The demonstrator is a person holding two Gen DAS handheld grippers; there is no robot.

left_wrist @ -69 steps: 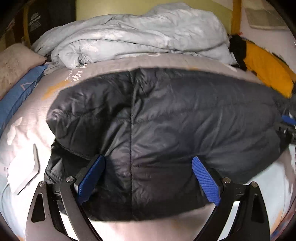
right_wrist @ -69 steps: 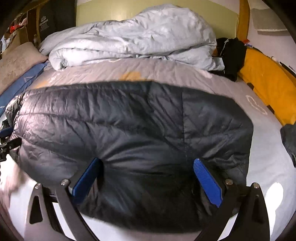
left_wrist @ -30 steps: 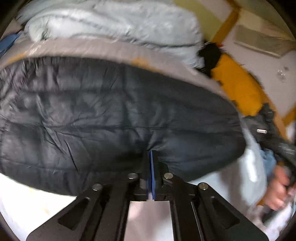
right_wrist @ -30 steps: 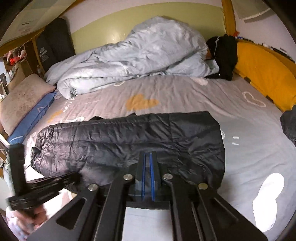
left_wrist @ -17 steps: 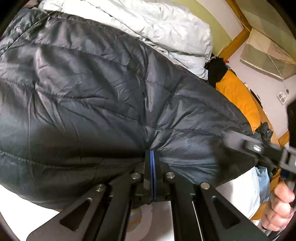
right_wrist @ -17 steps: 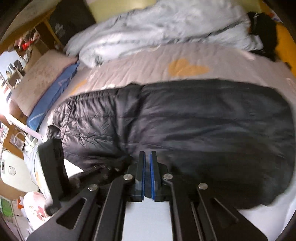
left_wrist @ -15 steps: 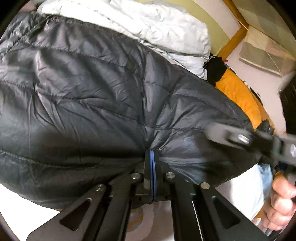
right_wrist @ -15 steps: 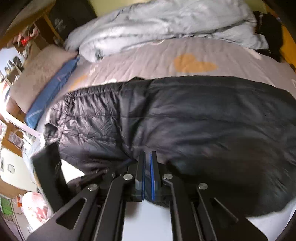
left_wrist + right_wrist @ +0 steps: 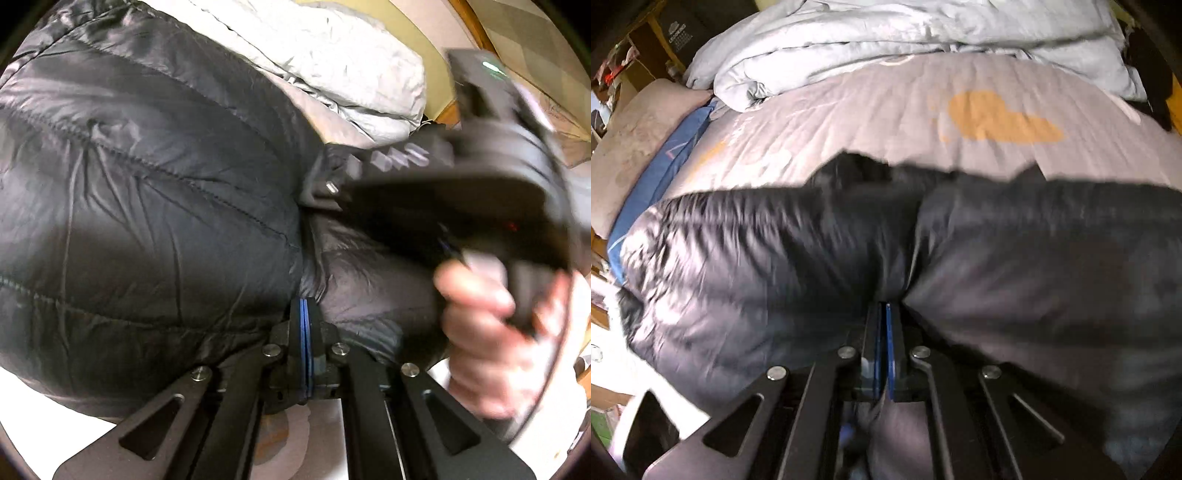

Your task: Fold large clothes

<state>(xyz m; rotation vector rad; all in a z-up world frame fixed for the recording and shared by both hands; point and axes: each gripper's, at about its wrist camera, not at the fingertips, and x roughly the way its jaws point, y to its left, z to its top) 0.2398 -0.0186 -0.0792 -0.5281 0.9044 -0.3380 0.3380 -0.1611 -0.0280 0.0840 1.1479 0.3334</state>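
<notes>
Left gripper, bottom centre of the left wrist view: blue pads pressed together, pinching the near hem of the black quilted jacket. Right gripper, bottom centre of the right wrist view: likewise clamped onto a gathered fold of the same jacket, fabric puckering into the jaws.

Outward from there: jacket filling the lower half of both views, lying across the grey bed sheet with its orange heart print. Crumpled pale duvet along the top of the right wrist view, pillow at the left edge. At the right of the left wrist view, blurred, the person's right hand wrapped around the other tool's handle, close over the jacket.

Judged progress: midway. Jacket apparently already doubled into a long band; crosswise fold probably under way, both edges gripped, not yet laid down or smoothed.
</notes>
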